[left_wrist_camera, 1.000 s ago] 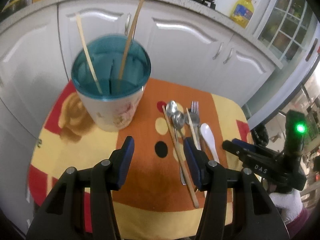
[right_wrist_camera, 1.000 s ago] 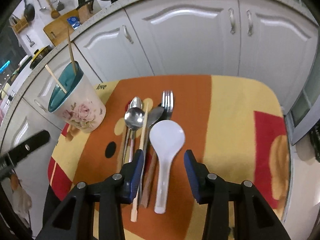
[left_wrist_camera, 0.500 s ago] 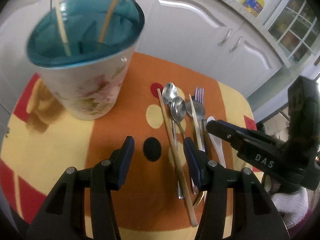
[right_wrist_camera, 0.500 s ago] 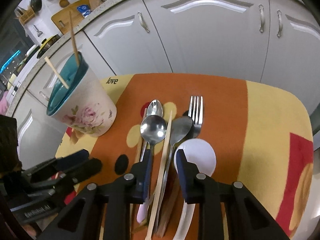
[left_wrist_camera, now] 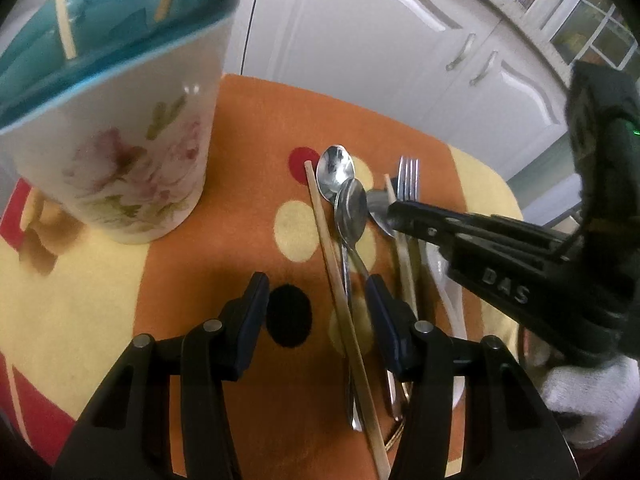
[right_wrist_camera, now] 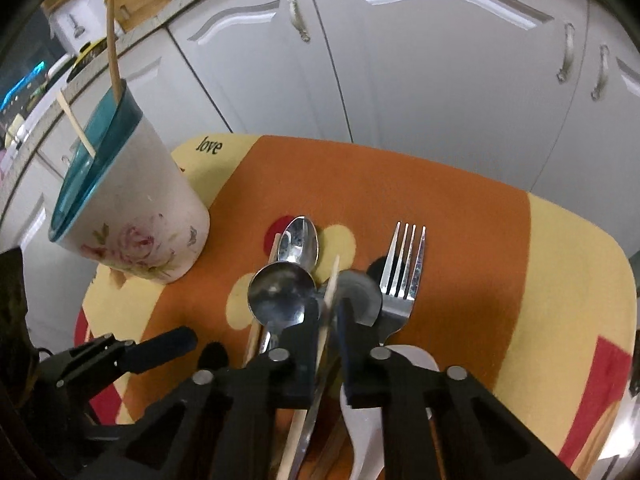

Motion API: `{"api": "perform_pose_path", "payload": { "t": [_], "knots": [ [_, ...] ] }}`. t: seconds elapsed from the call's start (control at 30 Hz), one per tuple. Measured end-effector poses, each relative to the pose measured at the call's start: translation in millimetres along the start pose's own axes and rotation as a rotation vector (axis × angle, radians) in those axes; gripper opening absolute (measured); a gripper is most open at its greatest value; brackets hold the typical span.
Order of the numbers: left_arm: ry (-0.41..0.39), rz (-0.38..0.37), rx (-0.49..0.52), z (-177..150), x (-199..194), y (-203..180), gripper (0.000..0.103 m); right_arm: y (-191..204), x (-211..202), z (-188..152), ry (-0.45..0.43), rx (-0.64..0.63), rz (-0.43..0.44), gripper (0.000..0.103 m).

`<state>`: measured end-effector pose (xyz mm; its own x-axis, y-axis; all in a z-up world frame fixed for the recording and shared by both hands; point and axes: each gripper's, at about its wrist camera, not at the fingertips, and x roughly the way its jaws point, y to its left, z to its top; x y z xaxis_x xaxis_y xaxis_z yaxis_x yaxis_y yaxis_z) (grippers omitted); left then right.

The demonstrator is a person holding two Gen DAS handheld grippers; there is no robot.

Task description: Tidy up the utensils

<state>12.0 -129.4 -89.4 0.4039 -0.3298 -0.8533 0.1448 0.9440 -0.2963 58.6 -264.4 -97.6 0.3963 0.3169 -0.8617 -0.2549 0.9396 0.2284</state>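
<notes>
A floral cup (left_wrist_camera: 132,152) with a teal inside holds two chopsticks (left_wrist_camera: 66,20) at the mat's left. Two steel spoons (left_wrist_camera: 335,172), a fork (left_wrist_camera: 408,180), a white spoon (right_wrist_camera: 360,420) and loose chopsticks lie side by side mid-mat. My left gripper (left_wrist_camera: 316,308) hangs low over the leftmost loose chopstick (left_wrist_camera: 340,292). Its jaws are closing; the chopstick and a spoon handle lie between them, untouched. My right gripper (right_wrist_camera: 328,312) is shut on the pale chopstick (right_wrist_camera: 334,276) beside a third spoon (right_wrist_camera: 360,292); the spoon's handle runs close alongside.
An orange, yellow and red mat (right_wrist_camera: 460,240) covers the small table. White cabinet doors (right_wrist_camera: 440,80) stand close behind. A white-gloved hand (left_wrist_camera: 580,392) holds the right gripper (left_wrist_camera: 396,212). The left gripper (right_wrist_camera: 172,340) shows at lower left of the right wrist view.
Both grippers sank closer to the row of utensils. The right jaws went from half open to shut around the pale chopstick. The left jaws narrowed a little.
</notes>
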Motion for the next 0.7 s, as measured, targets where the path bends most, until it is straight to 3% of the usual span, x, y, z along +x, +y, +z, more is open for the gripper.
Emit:
{"api": "perform_pose_path", "payload": {
  "t": [0.07,0.13,0.2,0.3,0.7],
  "knots": [
    [0.029,0.0,0.003,0,8,-1,0.03,-3,-3,-3,-0.002,-0.004,-0.014,0.006],
    [0.021,0.001,0.02,-1,9,-3,0.023,-10,-8,-8,-0.004,0.013,-0.014,0.005],
    [0.03,-0.035,0.025,-1,9,-2,0.012,-18,-14,-14,-0.015,0.044,0.007,0.005],
    [0.044,-0.054,0.033,-3,7,0,0.006,-27,-26,-23,-0.039,0.094,0.051,0.005],
    [0.104,-0.063,0.11,-38,-17,8,0.005,-24,-41,-57,-0.055,0.208,0.214,0.004]
  ]
}}
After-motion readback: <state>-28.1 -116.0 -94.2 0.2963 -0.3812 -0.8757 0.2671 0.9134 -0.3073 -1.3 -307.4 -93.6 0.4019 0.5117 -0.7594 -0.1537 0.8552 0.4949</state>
